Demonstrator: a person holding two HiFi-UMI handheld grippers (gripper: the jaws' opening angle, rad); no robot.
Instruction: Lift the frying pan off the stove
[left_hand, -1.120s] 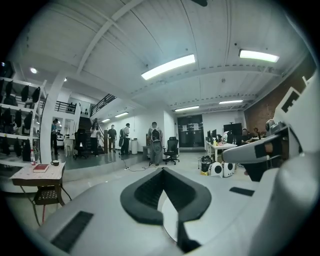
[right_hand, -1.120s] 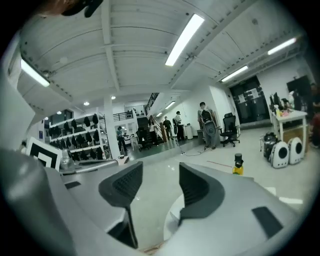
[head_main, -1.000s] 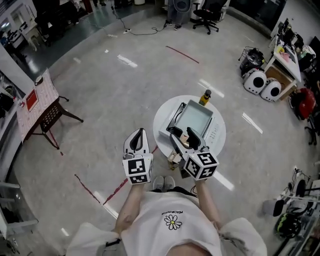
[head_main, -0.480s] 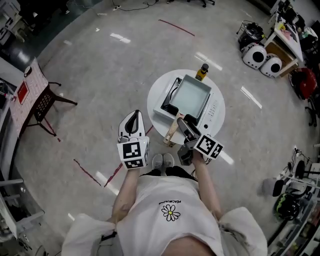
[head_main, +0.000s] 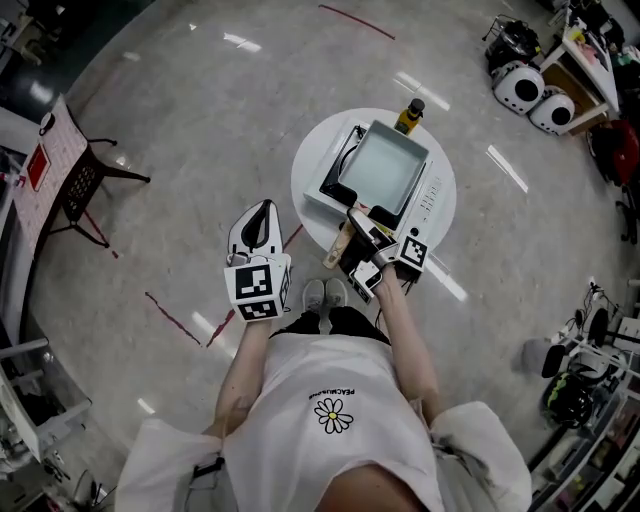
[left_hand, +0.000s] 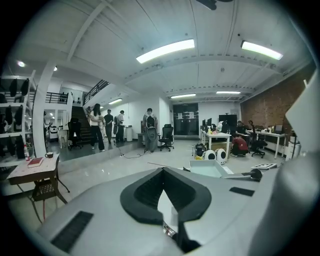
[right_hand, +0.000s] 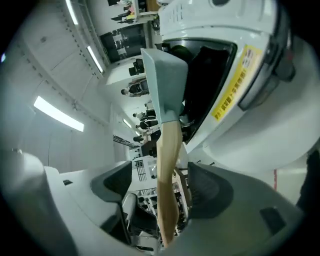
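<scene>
Round table (head_main: 305, 178), whole frying pan (head_main: 385, 168): head view only

This is looking like a big open-plan office doubling as some kind of lab, definitely not anybody's kitchen. Strip lights (left_hand: 165, 50) are glowing across a bare industrial ceiling, and a polished grey floor (head_main: 200, 130) is carrying red tape lines (head_main: 357, 21). Desks (left_hand: 218, 136) piled with gear are lining up toward a brick wall (left_hand: 272, 105). Office chairs (left_hand: 166, 136) are sitting around, and people (left_hand: 97, 125) are standing near a staircase (left_hand: 82, 107) going up to a railed upper level. The only kitchen-ish bit is a stove (head_main: 430, 197) sitting on a small round table (head_main: 303, 180) out in the middle of the floor.
</scene>
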